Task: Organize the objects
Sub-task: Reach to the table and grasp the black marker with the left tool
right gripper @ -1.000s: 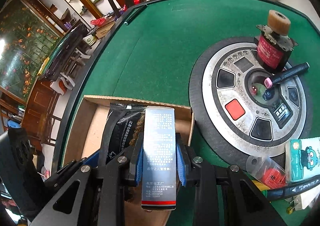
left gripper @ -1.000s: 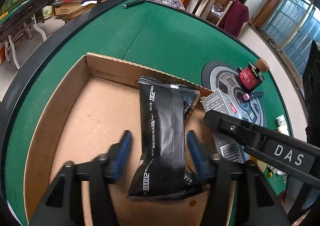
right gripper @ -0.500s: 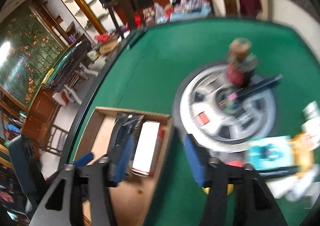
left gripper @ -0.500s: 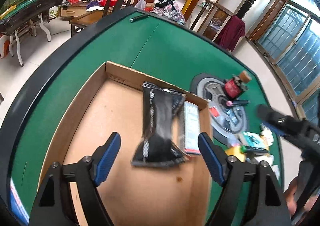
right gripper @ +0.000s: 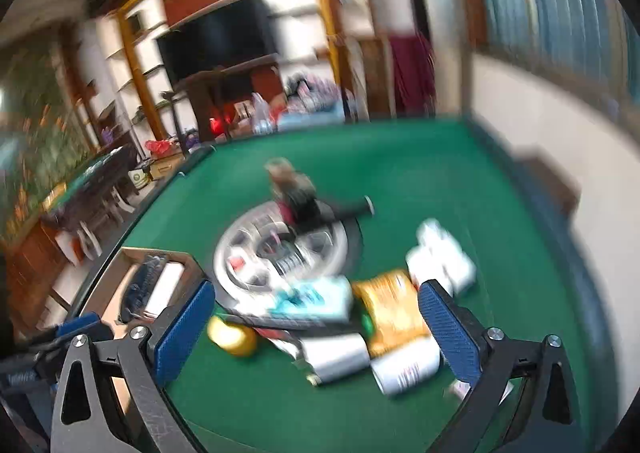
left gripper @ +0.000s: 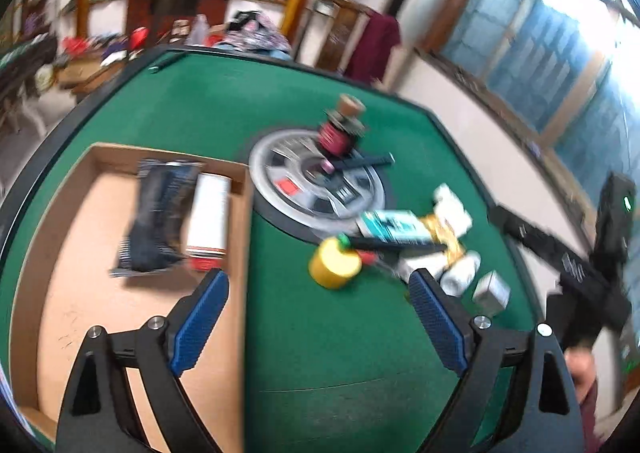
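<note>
Lying side by side in the box (left gripper: 240,221), pouch (left gripper: 158,213) and carton (left gripper: 208,219) point lengthwise toward its far wall; both grippers (left gripper: 318,295) (right gripper: 316,319) gape empty.

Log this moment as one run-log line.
left gripper: open, empty | right gripper: open, empty | cardboard box: black pouch, white carton inside | yellow roll: on green table

We see a green felt table (left gripper: 328,353) with a dark rim. Beyond its far edge stands a dark television (right gripper: 216,41) between wooden shelving posts, with a maroon garment (left gripper: 374,41) hanging to its right. Further right of the table, blue-tinted windows (left gripper: 560,65) line the wall.
</note>
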### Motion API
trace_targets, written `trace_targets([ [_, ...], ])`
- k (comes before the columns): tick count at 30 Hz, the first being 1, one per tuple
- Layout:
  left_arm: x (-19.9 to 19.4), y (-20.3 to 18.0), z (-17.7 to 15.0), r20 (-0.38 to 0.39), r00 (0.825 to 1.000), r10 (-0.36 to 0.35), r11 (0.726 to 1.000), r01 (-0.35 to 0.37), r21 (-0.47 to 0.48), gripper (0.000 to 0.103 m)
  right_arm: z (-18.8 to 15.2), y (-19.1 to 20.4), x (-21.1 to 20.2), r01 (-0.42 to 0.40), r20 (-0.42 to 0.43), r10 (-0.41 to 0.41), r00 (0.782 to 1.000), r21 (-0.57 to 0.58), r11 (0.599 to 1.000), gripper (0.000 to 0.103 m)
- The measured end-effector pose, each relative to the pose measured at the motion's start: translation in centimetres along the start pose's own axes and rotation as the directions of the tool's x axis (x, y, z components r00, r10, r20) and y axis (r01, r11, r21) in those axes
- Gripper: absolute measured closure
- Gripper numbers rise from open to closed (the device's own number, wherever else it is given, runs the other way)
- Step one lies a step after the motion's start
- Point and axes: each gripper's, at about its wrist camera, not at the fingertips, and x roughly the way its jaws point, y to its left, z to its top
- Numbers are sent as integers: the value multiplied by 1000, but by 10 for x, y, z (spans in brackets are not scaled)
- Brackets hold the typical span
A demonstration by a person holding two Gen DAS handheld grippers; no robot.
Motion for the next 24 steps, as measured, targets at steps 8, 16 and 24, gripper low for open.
trace_targets([
  [8, 42, -65, -11, 26, 993, 113, 924, -114, 365, 12, -16, -104, 21, 137, 57, -149, 987, 170, 976, 0],
  [16, 101, -108, -7, 24, 974, 223, 752, -188, 632, 16, -18, -136, 22, 47, 42, -61, 997, 285, 957, 0],
  [24, 128, -114, -9, -156, 975, 160, 779, -28, 627, 87, -20, -133, 33, 39, 26, -49, 998, 287, 957, 0],
])
